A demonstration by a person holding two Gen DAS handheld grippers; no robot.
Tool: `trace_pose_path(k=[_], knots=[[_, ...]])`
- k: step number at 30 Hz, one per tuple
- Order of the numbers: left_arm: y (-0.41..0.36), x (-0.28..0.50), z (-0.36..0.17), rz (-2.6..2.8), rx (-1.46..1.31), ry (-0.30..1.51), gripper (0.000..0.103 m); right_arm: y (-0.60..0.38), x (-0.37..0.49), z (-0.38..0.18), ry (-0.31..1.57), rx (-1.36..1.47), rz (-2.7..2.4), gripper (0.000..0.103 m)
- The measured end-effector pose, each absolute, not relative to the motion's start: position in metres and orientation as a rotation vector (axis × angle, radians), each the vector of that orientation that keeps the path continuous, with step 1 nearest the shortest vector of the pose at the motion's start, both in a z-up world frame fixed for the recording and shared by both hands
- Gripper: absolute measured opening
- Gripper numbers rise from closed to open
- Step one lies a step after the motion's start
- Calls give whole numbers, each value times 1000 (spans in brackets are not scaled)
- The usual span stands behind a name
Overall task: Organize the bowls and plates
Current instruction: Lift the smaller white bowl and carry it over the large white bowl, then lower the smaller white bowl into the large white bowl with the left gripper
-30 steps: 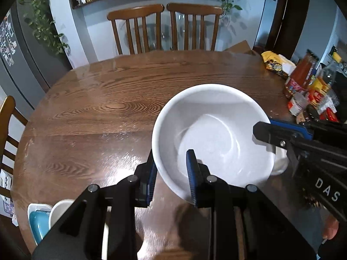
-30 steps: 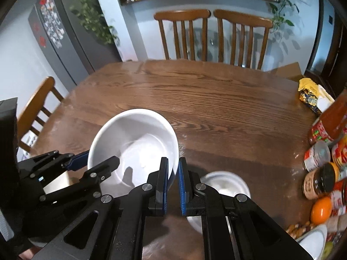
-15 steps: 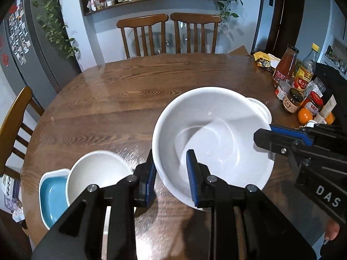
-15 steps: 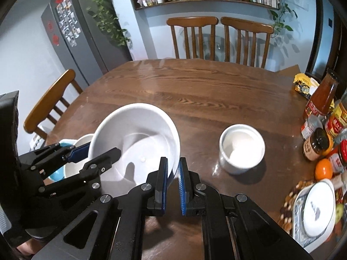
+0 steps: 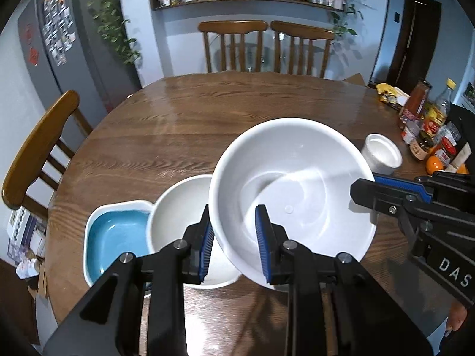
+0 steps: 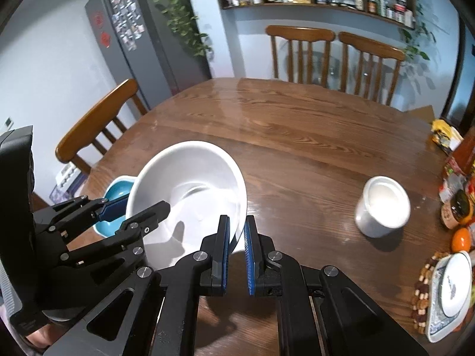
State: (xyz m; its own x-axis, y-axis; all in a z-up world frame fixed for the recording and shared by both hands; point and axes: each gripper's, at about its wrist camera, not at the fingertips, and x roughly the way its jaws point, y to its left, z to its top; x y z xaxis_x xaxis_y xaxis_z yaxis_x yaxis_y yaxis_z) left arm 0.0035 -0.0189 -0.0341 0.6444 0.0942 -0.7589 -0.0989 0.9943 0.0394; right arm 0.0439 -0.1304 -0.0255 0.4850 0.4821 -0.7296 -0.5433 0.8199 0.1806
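Both grippers hold one large white bowl [image 5: 292, 178] in the air above the wooden table [image 5: 193, 124]. My left gripper [image 5: 234, 240] is shut on its near rim. My right gripper [image 6: 236, 246] is shut on the bowl's right rim [image 6: 193, 190]; it shows at the right of the left wrist view [image 5: 368, 187]. Below and left of the held bowl sit a smaller white bowl [image 5: 181, 210] and a blue square dish [image 5: 117, 234] with a white rim. A small white cup-shaped bowl [image 6: 383, 204] stands on the table to the right.
Jars, bottles and oranges [image 5: 427, 136] crowd the table's right edge. A patterned plate on a beaded mat [image 6: 445, 290] lies at the near right. Wooden chairs [image 5: 264, 47] stand at the far side, one [image 5: 38, 145] at the left. A fridge [image 6: 130, 38] stands at the back left.
Both grippers have lifted the large white bowl up and carried it left; the smaller white bowl and the blue dish have come into view beneath it.
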Motion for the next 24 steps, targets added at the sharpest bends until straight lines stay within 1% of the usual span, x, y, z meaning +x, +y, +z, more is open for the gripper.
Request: trace_pose_path(k=[12,24], knots=[[40,13,-74,176,-79,975,24,-65,51,-65,992,-110,686,11],[48,20,-95,169,-45,1039,25,-43,60,-86,1082,-138,673,11]])
